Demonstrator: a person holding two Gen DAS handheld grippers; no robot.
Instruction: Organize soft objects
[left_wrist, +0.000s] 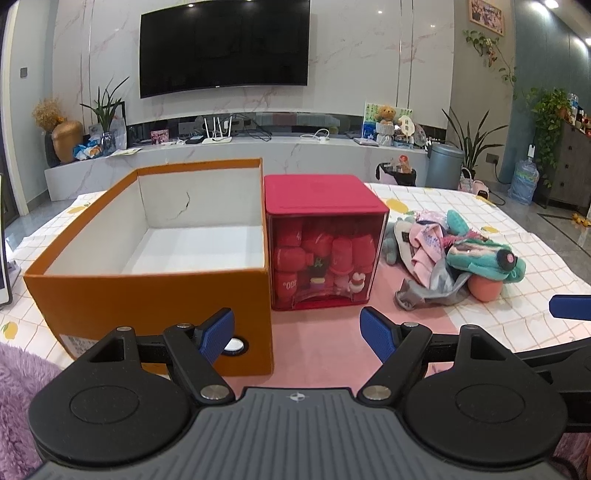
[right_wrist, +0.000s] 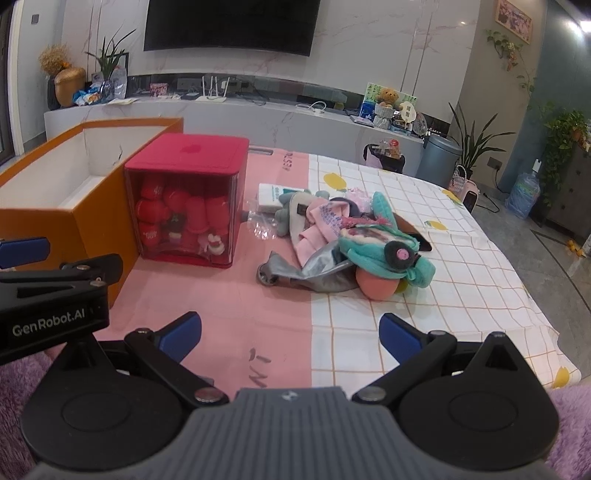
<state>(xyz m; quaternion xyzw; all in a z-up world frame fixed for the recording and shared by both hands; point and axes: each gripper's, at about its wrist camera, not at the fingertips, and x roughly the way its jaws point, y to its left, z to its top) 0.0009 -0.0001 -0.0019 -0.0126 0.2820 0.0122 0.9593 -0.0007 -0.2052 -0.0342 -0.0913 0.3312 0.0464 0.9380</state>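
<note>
"GenRobot.AI" stood in pale letters on the black body of the left gripper (right_wrist: 26, 251), seen at the left edge of the right wrist view. Inside the red box (right_wrist: 192, 155), one red plush piece (left_wrist: 290, 284) bore white figures, mirrored, reading roughly "400"; another near the top showed "40". Dark lettering on the pink tablecloth (right_wrist: 221, 302) near the right gripper (right_wrist: 291, 332) was too smeared to read. Blue print on the pink garment (right_wrist: 328, 218) was illegible.

Soft toys and cloths (right_wrist: 347, 240) lie heaped beside empty orange box (left_wrist: 147, 291).
</note>
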